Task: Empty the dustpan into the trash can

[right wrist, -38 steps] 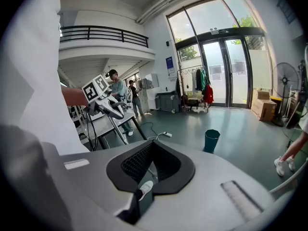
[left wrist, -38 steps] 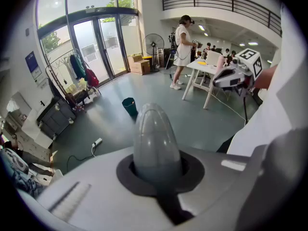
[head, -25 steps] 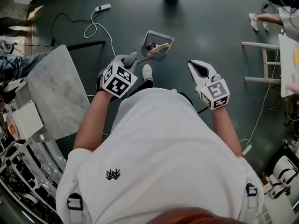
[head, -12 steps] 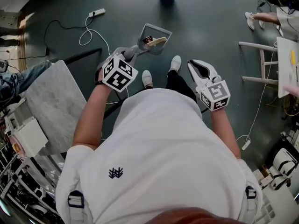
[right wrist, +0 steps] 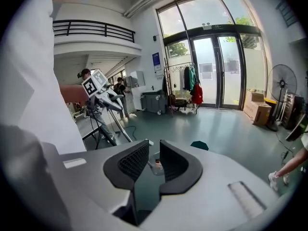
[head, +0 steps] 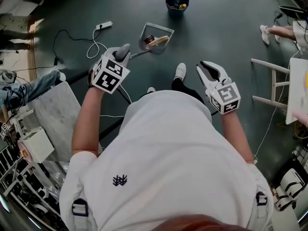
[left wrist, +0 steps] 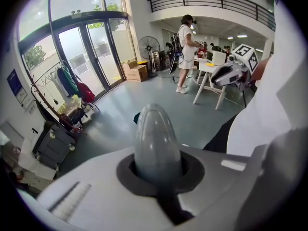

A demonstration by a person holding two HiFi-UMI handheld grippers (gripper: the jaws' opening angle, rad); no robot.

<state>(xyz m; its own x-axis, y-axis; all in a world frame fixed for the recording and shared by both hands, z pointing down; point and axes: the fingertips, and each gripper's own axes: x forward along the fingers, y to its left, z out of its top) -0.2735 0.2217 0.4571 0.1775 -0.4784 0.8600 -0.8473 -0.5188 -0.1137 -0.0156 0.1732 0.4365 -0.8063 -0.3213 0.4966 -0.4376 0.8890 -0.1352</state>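
Note:
In the head view my left gripper [head: 124,52] is shut on the handle of a grey dustpan [head: 155,36], which it holds out in front of me above the floor. Scraps of rubbish [head: 156,40] lie in the pan. The dark octagonal trash can [head: 177,1] stands on the floor beyond the pan, with colourful bits inside. The left gripper view shows the rounded grey handle end [left wrist: 156,141] clamped in the jaws. My right gripper [head: 206,66] hangs open and empty to the right. In the right gripper view, its gripper [right wrist: 154,160] points toward the trash can [right wrist: 198,145].
A marble-topped table [head: 50,112] stands at the left. A power strip with a white cable [head: 103,25] lies on the floor at the far left. At the right are a white chair [head: 269,81] and another person's feet [head: 272,30]. My own shoe [head: 179,71] steps forward.
I have walked forward: the trash can has come lower and closer in the head view. The left gripper has carried the dustpan along toward it. The right gripper stays open.

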